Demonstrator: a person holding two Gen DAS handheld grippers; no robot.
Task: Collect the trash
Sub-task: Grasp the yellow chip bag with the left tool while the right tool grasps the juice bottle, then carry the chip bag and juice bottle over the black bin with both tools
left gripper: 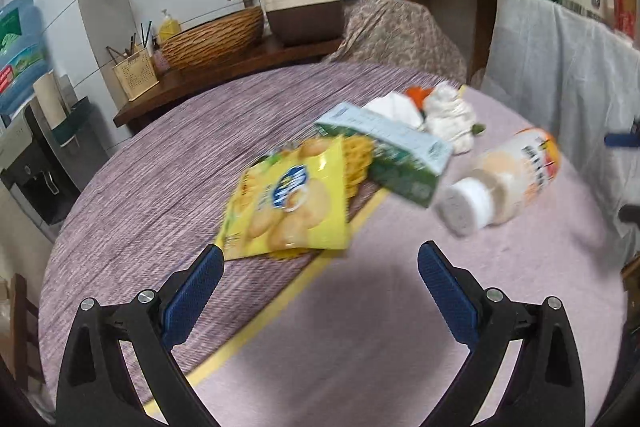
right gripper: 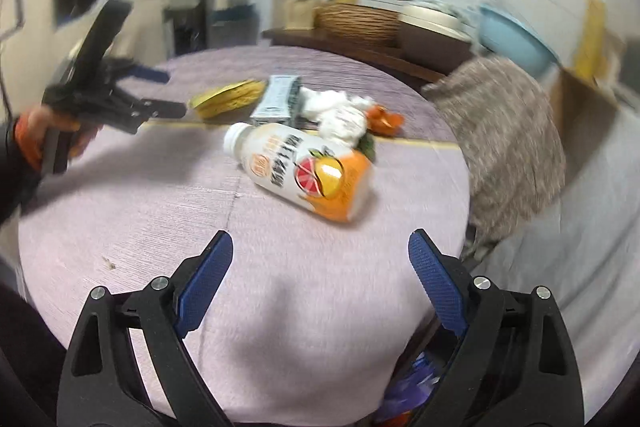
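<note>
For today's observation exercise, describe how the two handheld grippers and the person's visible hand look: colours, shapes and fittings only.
Both the left gripper and right gripper have black angular plastic arms with silver round bolts and blue ribbed pads on two tapering fingers. In the right wrist view, the left gripper appears as a black pistol-like frame held by a hand with an orange cuff over a dark sleeve.

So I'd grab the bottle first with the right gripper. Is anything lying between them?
Nothing visible does. Only bare purple tablecloth lies between the open right gripper and the white-capped orange-and-white plastic bottle lying on its side; the crumpled white tissues sit behind it.
</note>
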